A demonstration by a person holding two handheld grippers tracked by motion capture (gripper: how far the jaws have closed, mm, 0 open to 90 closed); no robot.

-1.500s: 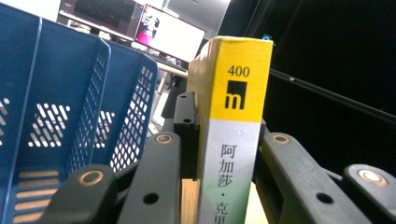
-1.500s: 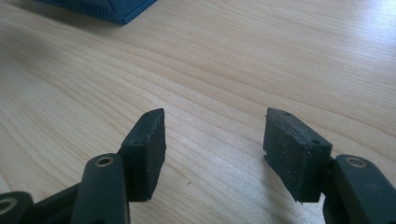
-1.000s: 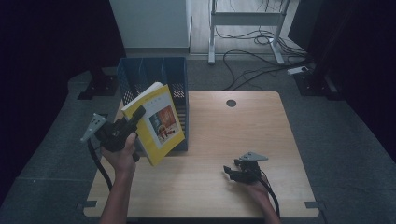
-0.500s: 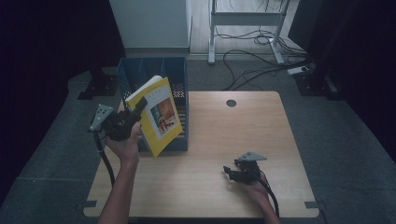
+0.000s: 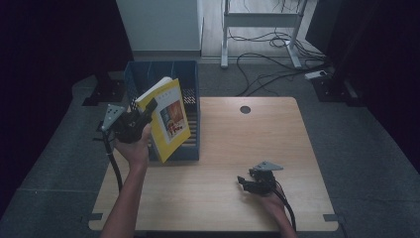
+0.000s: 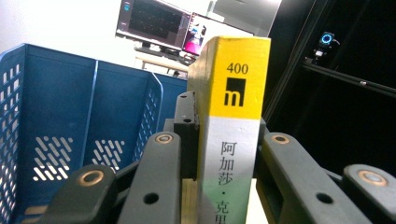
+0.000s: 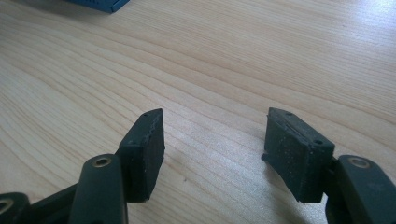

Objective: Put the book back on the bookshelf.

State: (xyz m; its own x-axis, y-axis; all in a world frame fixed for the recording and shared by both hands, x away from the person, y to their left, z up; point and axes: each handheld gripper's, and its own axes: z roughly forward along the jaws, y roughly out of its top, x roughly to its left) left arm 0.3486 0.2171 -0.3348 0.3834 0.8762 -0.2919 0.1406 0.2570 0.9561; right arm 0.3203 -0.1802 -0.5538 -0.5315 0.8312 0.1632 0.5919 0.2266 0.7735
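Surface: a light wooden table (image 5: 218, 163) with a round hole at its far side, on grey floor; dark curtains at both sides.
Room: cables (image 5: 267, 54) and a metal frame on the floor beyond the table; the left gripper view shows lit monitors (image 6: 154, 23) behind the crate.
Crate: a blue slotted crate (image 5: 190, 87) at the table's far left edge, just beyond the left gripper.
Views: the high view shows the book's cover picture; the left gripper view shows its spine, marked 400.
Left gripper (image 5: 148, 108): clamped on the spine of the yellow book (image 5: 168, 119), held tilted against the crate's near wall.
Right gripper (image 5: 243, 182): jaws apart, nothing between them, low over bare wood, well apart from the book.
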